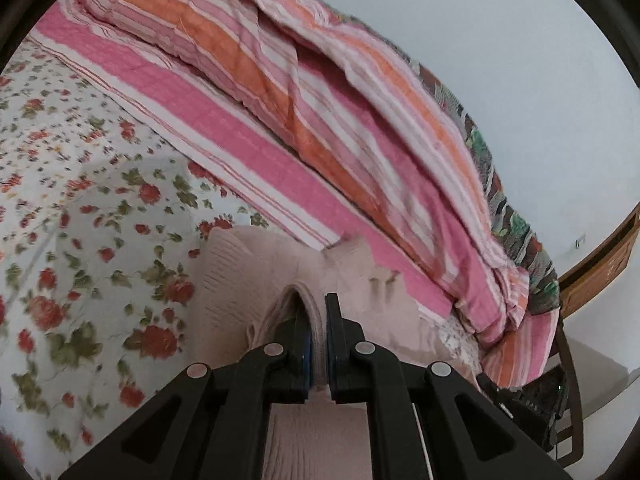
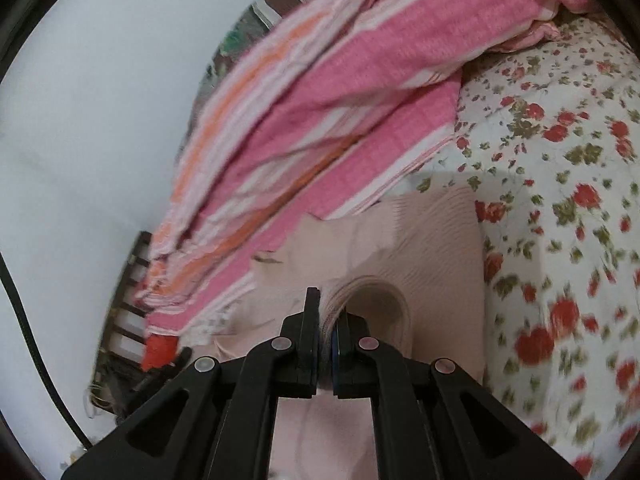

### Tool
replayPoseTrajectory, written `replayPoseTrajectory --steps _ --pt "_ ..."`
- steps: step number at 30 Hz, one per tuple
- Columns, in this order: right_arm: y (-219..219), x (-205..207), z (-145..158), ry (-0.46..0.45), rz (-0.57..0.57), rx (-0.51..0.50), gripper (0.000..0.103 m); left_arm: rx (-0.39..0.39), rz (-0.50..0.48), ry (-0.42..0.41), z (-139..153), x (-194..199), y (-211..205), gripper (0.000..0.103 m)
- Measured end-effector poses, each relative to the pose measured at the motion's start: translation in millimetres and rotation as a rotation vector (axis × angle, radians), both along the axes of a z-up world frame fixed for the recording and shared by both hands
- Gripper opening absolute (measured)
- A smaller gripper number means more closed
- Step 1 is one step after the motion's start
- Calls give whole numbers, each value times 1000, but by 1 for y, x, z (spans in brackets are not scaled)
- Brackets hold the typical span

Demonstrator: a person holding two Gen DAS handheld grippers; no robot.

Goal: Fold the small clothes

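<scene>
A pale pink ribbed knit garment (image 1: 232,280) lies on the floral bedsheet (image 1: 80,220). My left gripper (image 1: 318,320) is shut on a folded edge of the garment, which bulges up between the jaws. The same garment shows in the right wrist view (image 2: 436,240), where my right gripper (image 2: 328,312) is shut on another bunched edge. Both grippers hold the fabric a little above the bed. The rest of the garment hangs below and ahead of the fingers.
A pink, orange and white striped quilt (image 1: 320,120) is heaped along the back of the bed, against a white wall (image 1: 480,40); it also shows in the right wrist view (image 2: 320,100). A wooden headboard (image 1: 600,272) stands at the right. A dark slatted frame (image 2: 128,300) is at the left.
</scene>
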State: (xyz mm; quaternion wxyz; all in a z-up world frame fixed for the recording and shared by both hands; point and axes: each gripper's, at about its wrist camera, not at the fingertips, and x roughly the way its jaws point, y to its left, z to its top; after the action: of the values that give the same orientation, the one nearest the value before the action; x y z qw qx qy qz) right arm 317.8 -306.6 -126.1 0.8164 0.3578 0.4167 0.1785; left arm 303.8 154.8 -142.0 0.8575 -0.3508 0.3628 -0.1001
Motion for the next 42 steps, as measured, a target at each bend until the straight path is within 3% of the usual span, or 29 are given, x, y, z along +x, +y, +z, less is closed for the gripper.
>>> replayPoseTrajectory --steps 3,4,5,7,8,12,16,21,25,28,34,38,42 --pt "1 2 -7 -30 -3 14 9 -15 -24 -23 -8 1 -2 10" --pt "1 0 -9 -45 -8 10 13 -19 -30 -30 -8 2 -1 17" --pt "1 -1 -9 -48 -7 8 17 -28 -25 -42 -8 1 0 31" --pt "2 -6 -4 -84 27 17 40 -27 -16 -73 -4 -2 0 52" --pt "2 -8 -2 -100 27 14 43 -18 -20 -97 -1 -4 -1 54" --pt "6 -13 3 -121 37 -34 47 29 -34 -141 10 -12 -7 56" --pt "16 -14 7 -101 56 -118 47 51 -41 -110 9 -14 -10 56" --pt "32 -32 35 -127 76 -363 46 171 -36 -98 20 -25 -18 56" --pt "33 -69 40 -123 146 -458 49 151 -89 -60 23 -51 -24 56" --pt "31 -100 31 -96 188 -441 57 141 -102 -70 22 -87 -25 58" --pt "35 -138 2 -46 235 -369 57 53 -134 -56 -5 -154 -28 58" --pt "37 -137 -11 -30 193 -342 57 -29 -150 14 -34 -155 -29 58" --pt "30 -127 -18 -17 96 -261 58 -103 -107 6 -47 -141 -19 58"
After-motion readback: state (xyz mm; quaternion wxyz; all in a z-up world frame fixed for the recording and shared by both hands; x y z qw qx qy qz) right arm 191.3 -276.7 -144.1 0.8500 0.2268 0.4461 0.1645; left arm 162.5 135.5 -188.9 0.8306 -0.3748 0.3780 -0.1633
